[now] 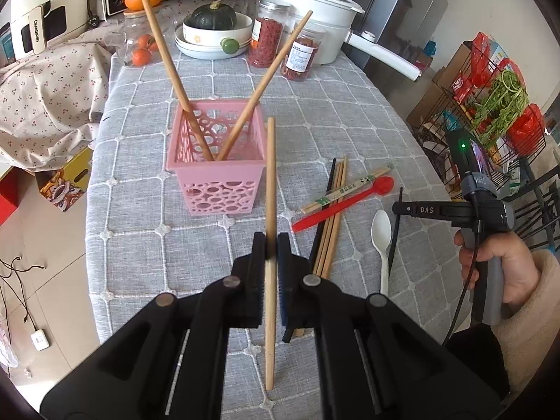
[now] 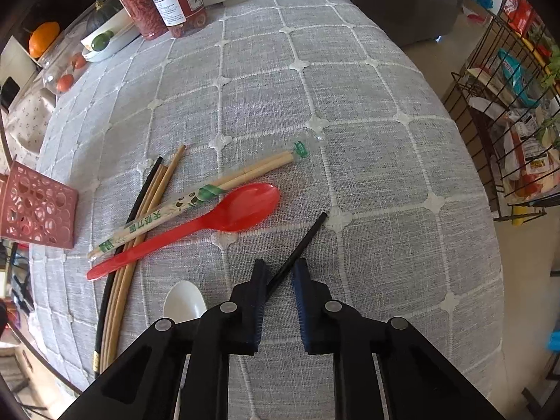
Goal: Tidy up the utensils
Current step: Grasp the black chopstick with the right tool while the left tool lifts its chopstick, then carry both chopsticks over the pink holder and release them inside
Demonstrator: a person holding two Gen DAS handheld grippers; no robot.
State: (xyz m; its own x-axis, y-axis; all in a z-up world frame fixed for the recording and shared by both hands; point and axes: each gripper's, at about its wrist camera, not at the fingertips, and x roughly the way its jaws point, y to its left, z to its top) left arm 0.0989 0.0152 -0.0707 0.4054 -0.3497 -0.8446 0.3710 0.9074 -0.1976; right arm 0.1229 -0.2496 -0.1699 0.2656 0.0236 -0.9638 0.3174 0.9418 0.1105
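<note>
Two chopsticks [image 1: 168,70] are already leaning crossed in the pink basket [image 1: 217,178], and you are carrying a third. Your left gripper [image 1: 272,245] is clamping a wooden chopstick [image 1: 270,210] near its middle, holding it close to upright and clear of the cloth, just in front of the basket; held that way, I judge it is ready to drop tip-first through the basket's open top.

Beside the basket, to its right, the rest of the utensils are lying in a loose pile on the table [image 2: 350,105]: a bundle of wooden chopsticks [image 2: 140,238] with one black one along its edge, a wrapped pair [image 2: 196,199] lying across them, a red spoon [image 2: 217,224] crossing the bundle, and a white spoon [image 2: 183,302] nearest you.

Your right gripper [image 2: 280,276] is pointing steeply down over a lone black chopstick [image 2: 297,248] that lies apart from the pile. Its jaws are standing narrowly apart with the chopstick running aslant between them; it seems to be touching the left pad, while a gap shows at the right pad, so I cannot tell that the grip is made. Choosing the loose stick makes sense, since nothing overlaps it.

Behind the basket, jars [image 1: 280,45], bowls with a squash [image 1: 210,31] and a white pot [image 1: 308,17] are crowding the far edge, well clear of your work.
</note>
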